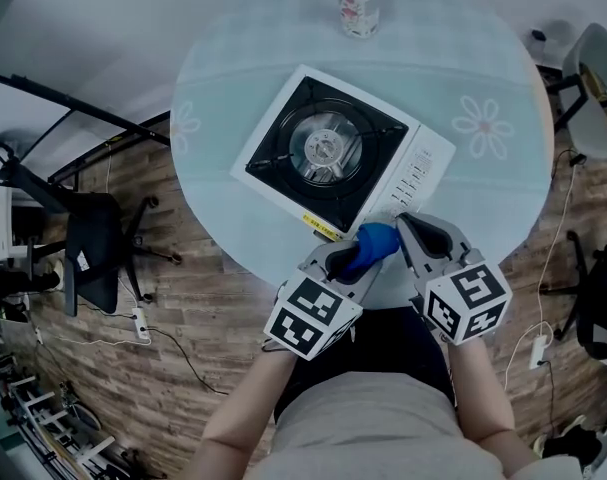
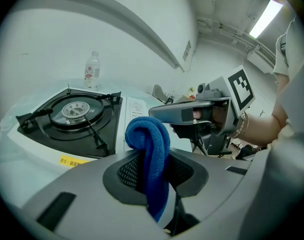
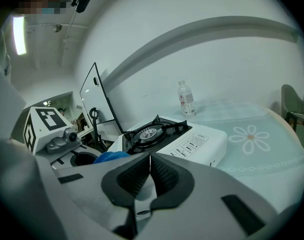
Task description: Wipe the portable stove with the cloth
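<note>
A white portable stove (image 1: 333, 153) with a black burner top sits in the middle of the round table (image 1: 483, 198); it also shows as the stove (image 2: 71, 116) and stove (image 3: 177, 136) in the gripper views. My left gripper (image 1: 355, 258) is shut on a blue cloth (image 1: 375, 240) just off the stove's near corner. The cloth (image 2: 149, 156) bulges up between its jaws. My right gripper (image 1: 415, 230) hangs beside the cloth, shut with nothing between its pads. From the right gripper view the cloth (image 3: 110, 156) peeks out at left.
A clear plastic bottle (image 1: 359, 6) stands at the table's far edge. Black office chairs (image 1: 93, 243) stand on the wood floor at left, and more chairs (image 1: 588, 88) at right. Cables run across the floor.
</note>
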The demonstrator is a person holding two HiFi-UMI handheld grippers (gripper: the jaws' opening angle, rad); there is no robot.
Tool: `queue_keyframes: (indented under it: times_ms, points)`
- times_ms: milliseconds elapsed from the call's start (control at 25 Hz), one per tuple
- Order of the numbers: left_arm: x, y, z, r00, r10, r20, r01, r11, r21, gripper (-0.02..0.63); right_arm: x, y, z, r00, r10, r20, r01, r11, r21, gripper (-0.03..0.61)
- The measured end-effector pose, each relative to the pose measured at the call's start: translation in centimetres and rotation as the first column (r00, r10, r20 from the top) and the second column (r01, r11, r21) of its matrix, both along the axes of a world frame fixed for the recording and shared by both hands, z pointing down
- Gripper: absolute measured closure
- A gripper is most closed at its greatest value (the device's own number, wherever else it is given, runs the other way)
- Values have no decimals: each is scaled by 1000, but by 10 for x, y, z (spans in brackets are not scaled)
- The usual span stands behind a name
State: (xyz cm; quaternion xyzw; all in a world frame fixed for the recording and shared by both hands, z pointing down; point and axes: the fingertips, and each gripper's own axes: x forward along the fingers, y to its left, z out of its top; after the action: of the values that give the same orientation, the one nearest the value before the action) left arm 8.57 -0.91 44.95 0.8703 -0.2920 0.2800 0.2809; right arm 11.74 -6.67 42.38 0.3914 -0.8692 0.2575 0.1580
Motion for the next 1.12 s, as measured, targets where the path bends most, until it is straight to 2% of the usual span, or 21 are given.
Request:
queue_keyframes:
  times_ms: [360, 1120]
  points:
    - [-11, 7, 2, 997, -30, -65, 26, 998, -61, 509, -12, 1, -2, 1000, -7, -5, 7, 1000, 0, 555]
    - [-36, 12, 13, 998, -50, -50, 43, 991, -125, 509, -29, 6, -6, 1000, 21, -13, -21, 1000, 14, 555]
